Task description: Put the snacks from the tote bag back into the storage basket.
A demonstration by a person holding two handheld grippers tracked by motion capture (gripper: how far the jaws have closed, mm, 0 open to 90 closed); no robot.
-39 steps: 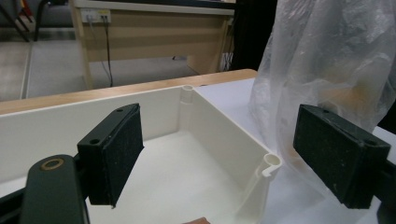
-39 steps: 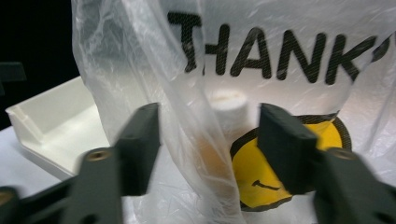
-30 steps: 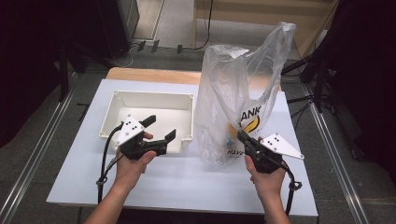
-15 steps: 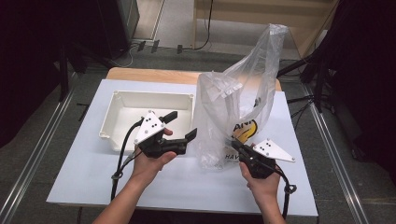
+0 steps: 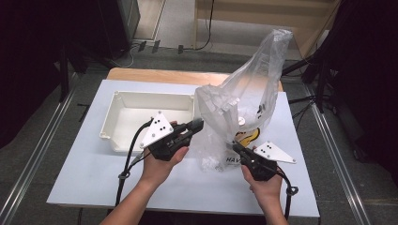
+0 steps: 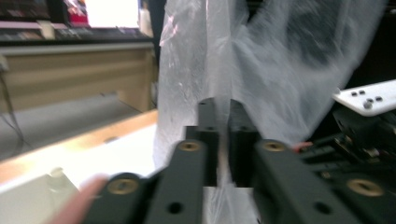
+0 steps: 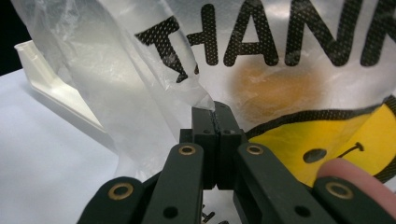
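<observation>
A clear plastic bag [image 5: 244,108] printed with black letters and a yellow smiley stands crumpled on the white table [image 5: 94,178]. My left gripper [image 5: 197,125] reaches in from the left at the bag's near left edge. Its jaws have just been closing, and in the left gripper view the left gripper [image 6: 218,116] pinches the bag [image 6: 280,70] film between its pads. My right gripper [image 5: 236,147] sits at the bag's lower front. In the right gripper view the right gripper [image 7: 215,112] is shut on a fold of the bag [image 7: 280,70].
A shallow white tray [image 5: 150,95] lies on the table left of the bag, behind my left hand; its corner [image 7: 42,74] shows past the bag. A wooden board [image 5: 155,75] borders the table's far edge. Metal rails run along both sides.
My left gripper moved right from in front of the tray to the bag's edge and its jaws closed on the film. The bag slumped and twisted. The right gripper stayed put.
</observation>
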